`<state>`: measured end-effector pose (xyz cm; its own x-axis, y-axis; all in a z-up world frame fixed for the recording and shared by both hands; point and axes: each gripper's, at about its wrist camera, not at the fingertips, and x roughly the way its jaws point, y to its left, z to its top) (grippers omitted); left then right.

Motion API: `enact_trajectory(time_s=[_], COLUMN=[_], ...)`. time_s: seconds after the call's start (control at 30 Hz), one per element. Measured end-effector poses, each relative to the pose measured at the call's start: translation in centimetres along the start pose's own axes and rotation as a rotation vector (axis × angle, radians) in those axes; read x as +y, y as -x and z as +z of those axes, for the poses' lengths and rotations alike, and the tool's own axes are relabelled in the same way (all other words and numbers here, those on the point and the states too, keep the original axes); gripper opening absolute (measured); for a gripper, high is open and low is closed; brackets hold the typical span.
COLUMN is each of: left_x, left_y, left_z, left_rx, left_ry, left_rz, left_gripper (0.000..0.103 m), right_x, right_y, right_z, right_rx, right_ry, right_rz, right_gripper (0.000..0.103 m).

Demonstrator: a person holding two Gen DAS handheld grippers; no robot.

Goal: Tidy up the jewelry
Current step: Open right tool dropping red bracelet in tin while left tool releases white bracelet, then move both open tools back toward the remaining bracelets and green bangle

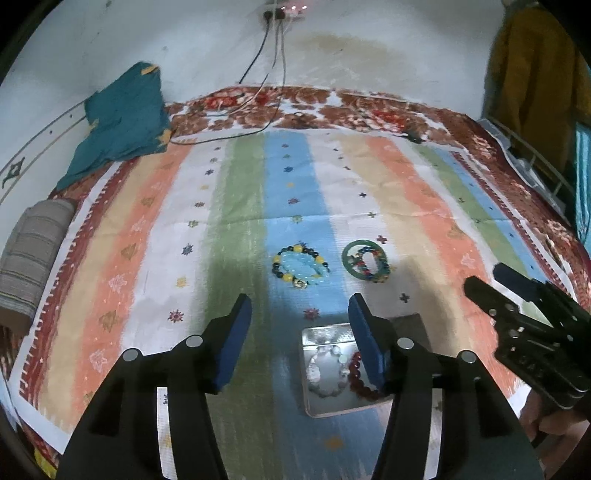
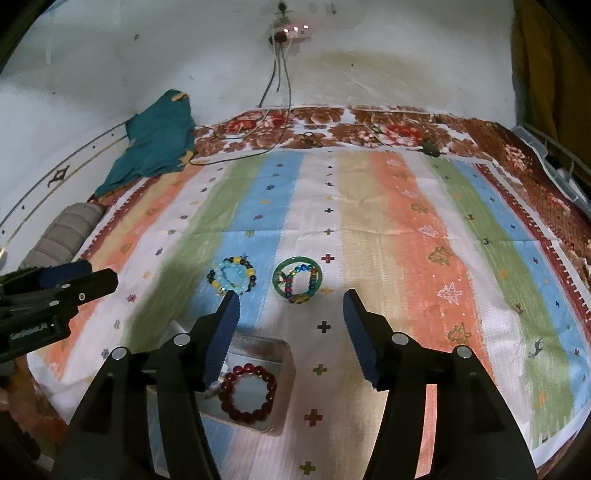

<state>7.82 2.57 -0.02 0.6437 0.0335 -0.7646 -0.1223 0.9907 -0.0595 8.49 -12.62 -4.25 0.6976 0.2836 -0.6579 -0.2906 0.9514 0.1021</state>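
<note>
six bracelets [image 2: 232,277], one tin [image 2: 286,373]

Looking forward and down along each gripper's open jaws from above the striped cloth [image 1: 236,206], toward the far wall [image 2: 369,66]. Shared ahead of both jaws: beaded bracelets [image 1: 301,266] [image 2: 232,275]; metal tin [image 1: 341,369] [image 2: 255,384] beneath them.

White wall [image 1: 369,48] at 12 o'clock, brown stain on it, socket [image 1: 284,9] with cables [image 1: 275,55] hanging down. Bed with floral blanket [image 1: 332,107], striped mat [image 1: 240,206] on top. Teal cloth [image 1: 125,122] at 10, grey roll [image 1: 33,251] at 9, yellow garment [image 1: 532,74] hanging at 2. Dim light.
</note>
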Motion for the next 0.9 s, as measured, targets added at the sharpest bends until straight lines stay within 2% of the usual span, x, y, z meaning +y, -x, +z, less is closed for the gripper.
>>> enact_trajectory(time_s=[0.3,0.9], left_x=[0.3,0.0], left_y=[-1.4,-3.1], left_z=[0.9,2.2], left_rx=[0.014,0.003], left_ry=[0.013,-0.024], left_rz=[0.022,0.071], left_gripper=[0.066,0.078], right_x=[-0.9,-1.0], right_y=[-1.1,-3.2], right_z=[0.6,1.5], right_rx=[0.024,0.055], right_ry=[-0.031,-0.017], right_rz=[0.006,-0.011], right_gripper=[0.072,0.079])
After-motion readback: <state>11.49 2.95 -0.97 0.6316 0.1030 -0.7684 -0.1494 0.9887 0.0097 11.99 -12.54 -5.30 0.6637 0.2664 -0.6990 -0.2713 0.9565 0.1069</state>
